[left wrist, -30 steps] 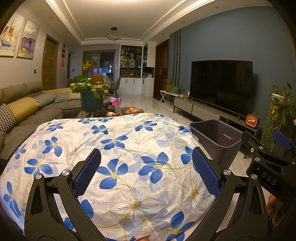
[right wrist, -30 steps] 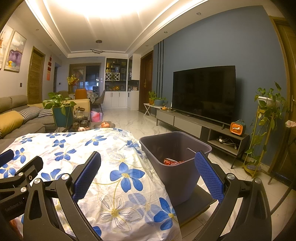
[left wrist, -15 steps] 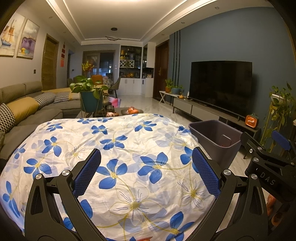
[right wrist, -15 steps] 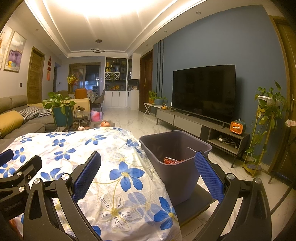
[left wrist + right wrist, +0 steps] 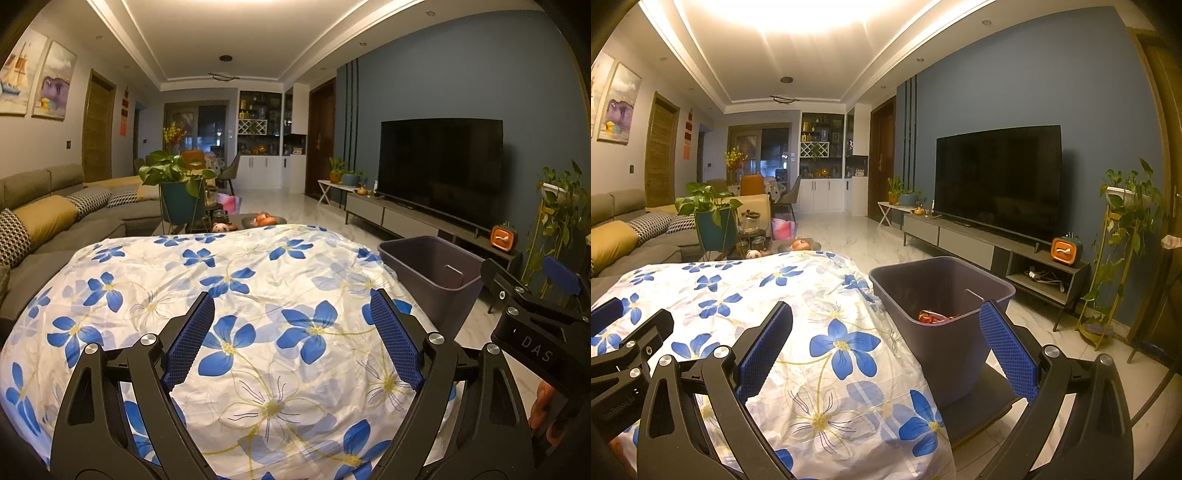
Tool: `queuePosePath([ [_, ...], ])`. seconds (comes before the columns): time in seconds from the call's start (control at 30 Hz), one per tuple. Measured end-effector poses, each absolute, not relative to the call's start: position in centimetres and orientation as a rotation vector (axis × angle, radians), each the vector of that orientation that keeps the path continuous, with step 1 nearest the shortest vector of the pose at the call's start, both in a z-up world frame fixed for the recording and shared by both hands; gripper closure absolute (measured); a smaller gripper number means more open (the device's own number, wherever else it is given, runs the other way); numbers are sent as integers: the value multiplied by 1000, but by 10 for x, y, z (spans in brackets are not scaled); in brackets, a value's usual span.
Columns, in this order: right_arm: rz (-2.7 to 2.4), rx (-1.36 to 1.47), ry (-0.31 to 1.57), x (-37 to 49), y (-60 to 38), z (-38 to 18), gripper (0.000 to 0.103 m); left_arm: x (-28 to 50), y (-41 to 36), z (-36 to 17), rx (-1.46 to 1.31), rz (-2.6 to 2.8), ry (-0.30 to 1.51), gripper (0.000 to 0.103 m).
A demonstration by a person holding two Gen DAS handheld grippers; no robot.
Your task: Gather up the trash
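I take the flowered cloth (image 5: 229, 295) as my landmark: it drapes a broad, rounded surface and fills most of what I see from both wrists. I can find no loose trash anywhere on its top. Off its right edge, just beside the hanging hem, stands the grey bin (image 5: 942, 295), mouth open upward, set low enough that something carried off the cloth could, I judge, drop straight in. Red wrappers (image 5: 932, 316) lie at its bottom, the only trash I can see, so I judge the collecting is largely done or the rest lies out of view.

Beyond the cloth's far edge a small table with a potted plant (image 5: 177, 184) crowds in; to its right, past the bin, bare floor gives me room to swing.

My left gripper (image 5: 291, 339) hovers over the cloth's near middle, fingers spread wide, nothing between them. My right gripper (image 5: 886, 350) hangs over the cloth's right edge, its fingers also spread and empty, one pad in front of the bin wall. Each gripper shows at the margin of the other's view, so they sit near one another; I would mind that gap.
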State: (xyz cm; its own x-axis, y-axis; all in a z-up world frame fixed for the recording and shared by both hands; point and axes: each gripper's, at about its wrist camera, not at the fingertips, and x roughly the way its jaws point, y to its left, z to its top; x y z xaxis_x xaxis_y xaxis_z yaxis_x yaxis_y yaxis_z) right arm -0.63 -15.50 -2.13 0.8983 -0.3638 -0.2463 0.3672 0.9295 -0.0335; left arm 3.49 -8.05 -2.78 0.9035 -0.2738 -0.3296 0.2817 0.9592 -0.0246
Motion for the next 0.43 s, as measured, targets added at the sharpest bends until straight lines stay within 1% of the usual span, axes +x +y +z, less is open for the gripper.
queuePosePath([
  [0.13, -378, 12, 252, -7, -157, -22, 6, 36, -78, -30, 22, -282, 343, 14],
  [0.2, -377, 14, 253, -6, -156, -21, 6, 37, -79, -31, 26, -272, 348, 8],
  [0.43, -378, 15, 251, -7, -156, -21, 6, 42, -69, -33, -6, -245, 369, 8],
])
